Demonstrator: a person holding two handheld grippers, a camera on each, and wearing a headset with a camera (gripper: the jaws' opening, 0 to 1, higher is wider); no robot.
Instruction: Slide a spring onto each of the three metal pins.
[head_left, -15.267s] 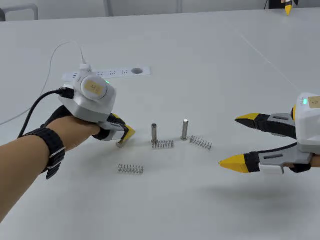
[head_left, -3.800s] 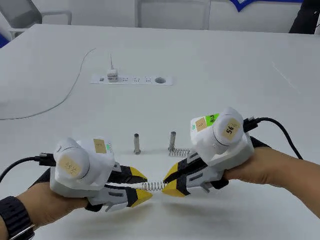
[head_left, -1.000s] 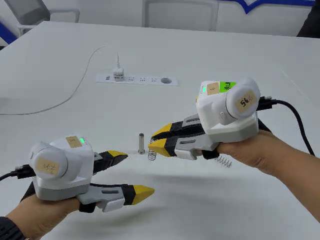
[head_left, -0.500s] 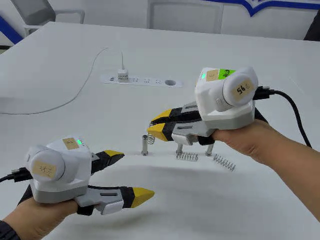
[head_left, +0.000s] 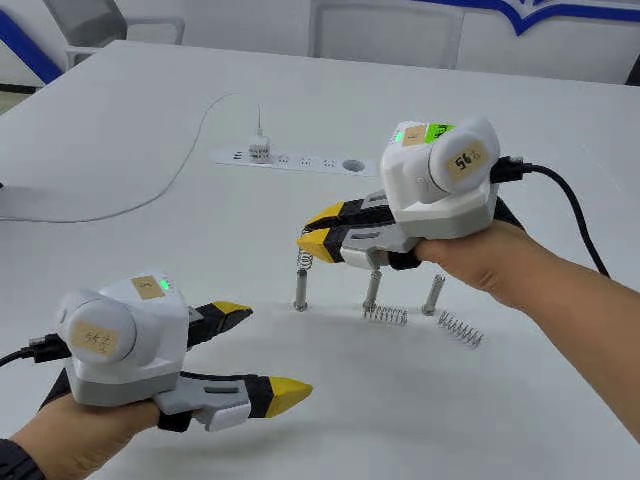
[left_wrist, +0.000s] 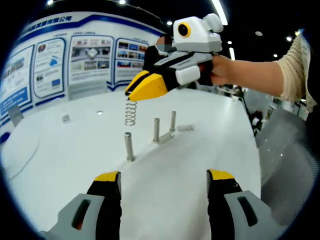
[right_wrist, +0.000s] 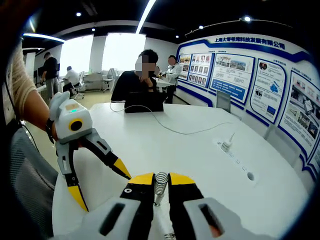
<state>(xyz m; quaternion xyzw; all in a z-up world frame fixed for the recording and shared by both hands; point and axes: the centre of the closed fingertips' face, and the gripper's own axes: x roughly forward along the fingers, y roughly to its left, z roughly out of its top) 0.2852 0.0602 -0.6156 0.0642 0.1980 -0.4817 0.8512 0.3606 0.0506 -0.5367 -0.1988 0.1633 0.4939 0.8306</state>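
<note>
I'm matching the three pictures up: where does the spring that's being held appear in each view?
Head view: spring hangs at centre, above the leftmost pin.
Left gripper view: upper centre-left, above that same pin.
Right gripper view: bottom centre, between the jaws.
Shared landmark: the right gripper clamping it.

Bright, even overhead light — fisheye-warped edges

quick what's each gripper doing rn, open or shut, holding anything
Left gripper: open, holding nothing.
Right gripper: shut on a spring, which hangs above a pin.
</note>
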